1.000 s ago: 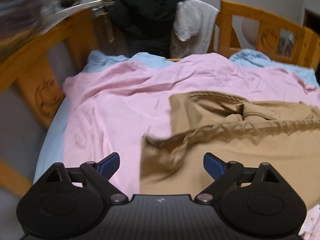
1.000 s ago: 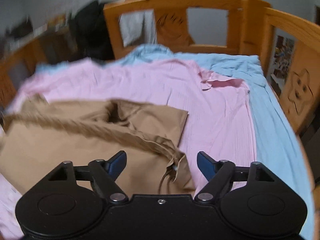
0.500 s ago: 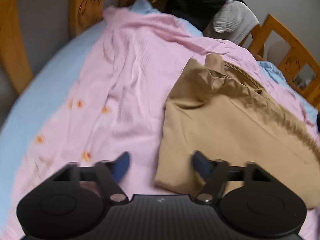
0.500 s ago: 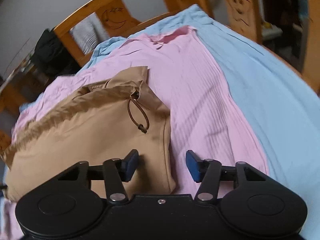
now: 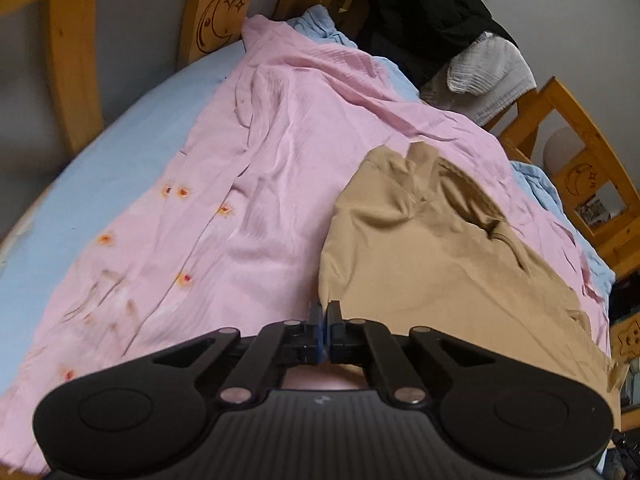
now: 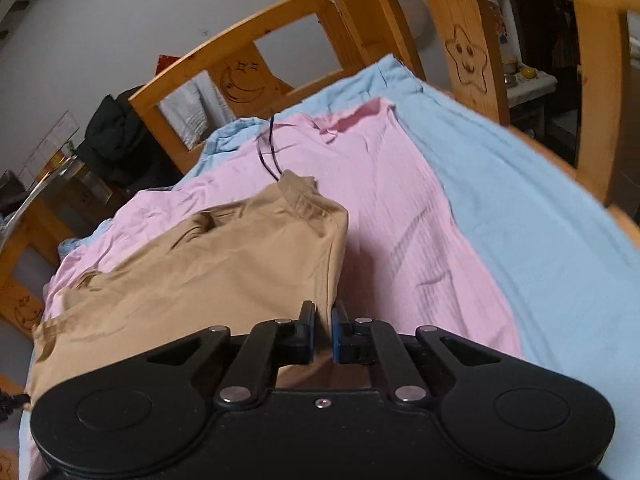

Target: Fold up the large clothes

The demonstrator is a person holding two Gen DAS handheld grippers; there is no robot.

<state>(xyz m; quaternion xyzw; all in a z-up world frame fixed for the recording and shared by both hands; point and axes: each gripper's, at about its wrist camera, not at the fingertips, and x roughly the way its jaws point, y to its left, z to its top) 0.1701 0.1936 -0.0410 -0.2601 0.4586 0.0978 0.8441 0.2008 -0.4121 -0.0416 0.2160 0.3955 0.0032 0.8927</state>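
Two tongs, both at the near edge of the tan garment (image 5: 432,264), w/ elastic waistband & drawcord, so prob. trousers or shorts, lying on a pink sheet (image 5: 256,184) spread over the light-blue mattress cover (image 6: 520,216) of a wooden-framed bed (image 6: 280,60). Left tongs (image 5: 324,316): blue pads pressed together right at the garment's near-left corner; whether cloth is actually pinched between them is hard to tell, since the corner edge runs just up to the tips. Right tongs (image 6: 323,330): jaws closing, only a thin gap left, and the garment's near-right edge runs into that gap, so cloth looks caught between the pads. Step in hand, as I read it: gripping the two near corners ready for a fold. Next move prob. calls for lifting both corners together, keeping the edge between them taut, then carrying it away toward the far end & laying it down square; worth checking the left grip really has fabric before lifting, else that corner stays behind & the fold skews. Orientation: garment's long axis runs side to side across the bed, from one tongs to the other; its bunched far side w/ a dark cord (image 6: 270,152) sticking out faces the headboard rails, the smoother edge faces the tongs. In the left wrist view it spreads off to the right, in the right wrist view off to the left, so it sits between the two hands. Dark clothes (image 5: 424,12) & a white cloth (image 5: 488,68) hang on the frame beyond, clear of the work.
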